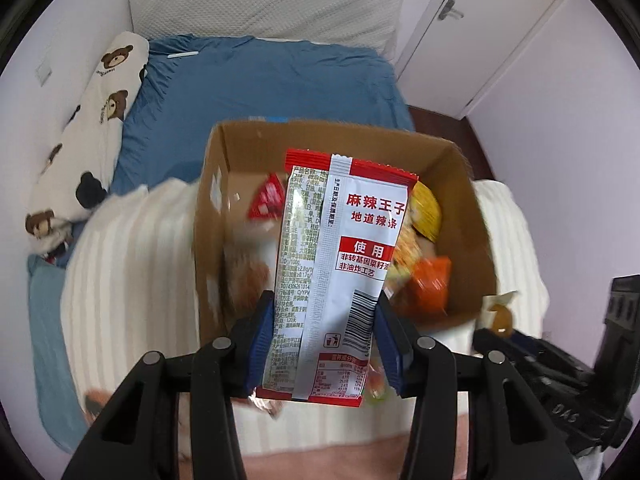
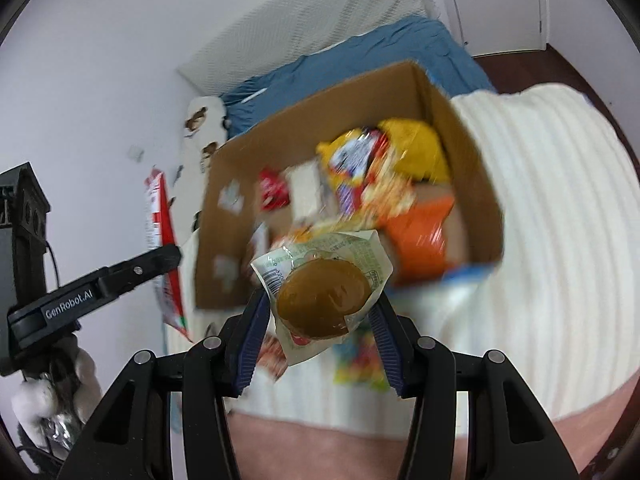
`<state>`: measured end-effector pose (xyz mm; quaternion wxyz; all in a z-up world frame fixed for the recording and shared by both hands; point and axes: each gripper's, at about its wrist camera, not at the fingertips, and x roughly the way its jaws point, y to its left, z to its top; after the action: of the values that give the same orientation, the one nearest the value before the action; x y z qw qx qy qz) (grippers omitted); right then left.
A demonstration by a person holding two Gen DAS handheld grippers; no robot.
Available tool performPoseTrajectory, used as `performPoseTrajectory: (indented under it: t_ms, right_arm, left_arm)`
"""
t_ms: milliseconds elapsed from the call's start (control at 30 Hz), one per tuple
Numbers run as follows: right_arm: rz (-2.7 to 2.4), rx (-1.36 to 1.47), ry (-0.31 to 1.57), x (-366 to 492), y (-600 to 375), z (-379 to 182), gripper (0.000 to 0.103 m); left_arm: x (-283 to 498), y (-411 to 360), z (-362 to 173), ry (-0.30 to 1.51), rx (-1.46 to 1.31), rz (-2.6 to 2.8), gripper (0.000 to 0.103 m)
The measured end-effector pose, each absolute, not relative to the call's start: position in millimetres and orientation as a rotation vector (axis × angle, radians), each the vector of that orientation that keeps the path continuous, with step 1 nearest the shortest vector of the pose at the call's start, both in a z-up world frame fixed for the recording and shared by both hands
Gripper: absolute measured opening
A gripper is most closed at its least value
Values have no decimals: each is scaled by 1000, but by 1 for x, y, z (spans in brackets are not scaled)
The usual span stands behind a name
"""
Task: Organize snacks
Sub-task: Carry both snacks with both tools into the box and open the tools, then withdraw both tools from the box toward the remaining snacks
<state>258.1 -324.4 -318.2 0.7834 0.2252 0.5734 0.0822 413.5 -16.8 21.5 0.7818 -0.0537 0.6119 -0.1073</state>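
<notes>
1. Holding a spicy-strip packet [image 1: 336, 276] upright over the cardboard box [image 1: 460, 168] on the bed, left gripper [image 1: 325, 344] jaws pinching its lower edges.
2. Gripping a wrapped brown cake [image 2: 324, 300] just short of the box's near wall, right gripper [image 2: 320, 340] jaws pinching the wrapper.
3. Risking a slip: glossy film, edge-only hold.
4. Risking a miss: cake not yet over the opening, may land on the white blanket [image 2: 560, 220].
5. Risking a collision: both grippers near one box.

Plain white walls [image 1: 560, 100] close in a bed [image 1: 260, 80] with a blue sheet; a white headboard [image 1: 260, 4] stands behind; a bear-print pillow [image 1: 92, 120] lies along the wall; a white door [image 1: 480, 20] has a lever handle.
</notes>
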Motion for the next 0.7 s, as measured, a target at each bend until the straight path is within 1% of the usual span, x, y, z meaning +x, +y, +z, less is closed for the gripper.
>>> performPoseTrajectory:
  t_ms: [133, 233, 433, 500, 533, 567, 600, 633, 667, 700]
  right_arm:
    - [159, 467, 1291, 312, -328, -339, 54]
    - [154, 434, 1322, 341, -322, -351, 54]
    - [206, 417, 1403, 379, -293, -380, 55]
    - [218, 447, 1472, 389, -285, -396, 59]
    - [215, 456, 1506, 392, -282, -405, 61]
    - [217, 454, 1523, 394, -279, -409, 74]
    - [214, 435, 1531, 397, -276, -414, 87]
    - [208, 416, 1532, 398, -274, -415, 89]
    - [200, 397, 1533, 399, -273, -416, 89]
    - [200, 386, 1536, 399, -271, -417, 89]
  left_arm:
    - [471, -21, -8, 1377, -74, -180, 45]
    - [500, -23, -32, 1422, -46, -149, 45]
    - [527, -18, -72, 1511, -46, -138, 47]
    - [532, -13, -83, 1552, -68, -112, 47]
    - [535, -10, -90, 1572, -81, -110, 50]
    - [536, -11, -94, 1581, -76, -108, 58]
    - [537, -11, -97, 1585, -64, -100, 64]
    - [538, -11, -98, 1585, -51, -96, 75]
    - [538, -12, -100, 1586, -41, -102, 79]
    - [537, -12, -100, 1588, -45, -112, 79]
